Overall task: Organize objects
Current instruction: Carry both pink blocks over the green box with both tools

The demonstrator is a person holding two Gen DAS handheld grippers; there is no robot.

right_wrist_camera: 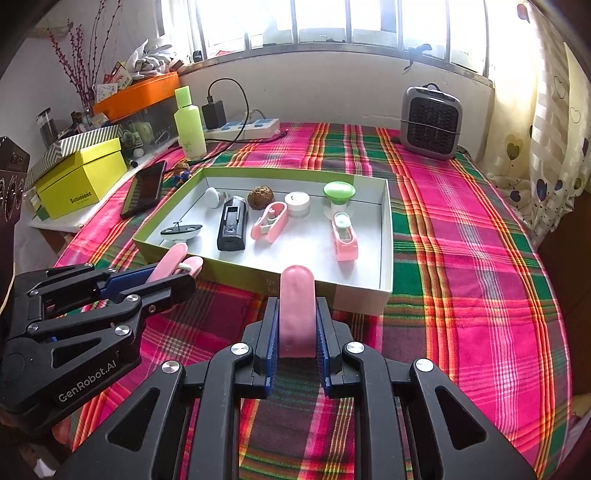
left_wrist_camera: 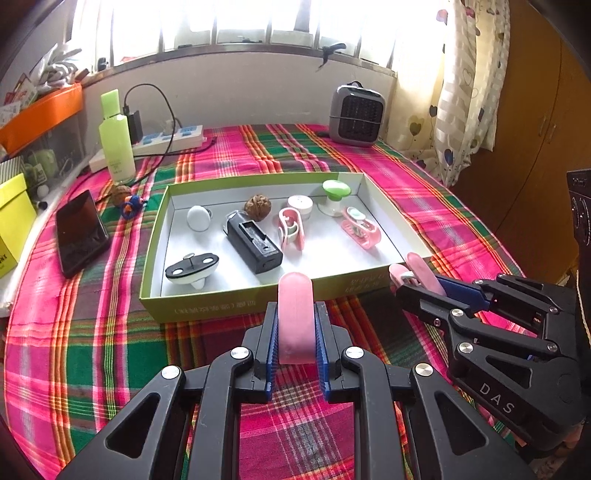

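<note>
Plaid cloth (left_wrist_camera: 110,354), claws (left_wrist_camera: 295,314) hiding pink clips' (left_wrist_camera: 295,306) lower ends

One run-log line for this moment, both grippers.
left gripper: shut on pink clip | right gripper: shut on second pink clip | both short of green box

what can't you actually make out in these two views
- Left wrist view: lower end of the pink plastic clip in the left gripper, hidden between the pads.
- Right wrist view: the same for the second pink clip in the right gripper.
- Printed lettering on the green cardboard box, too blurred to read.
- Outside the window, washed out by glare.
</note>
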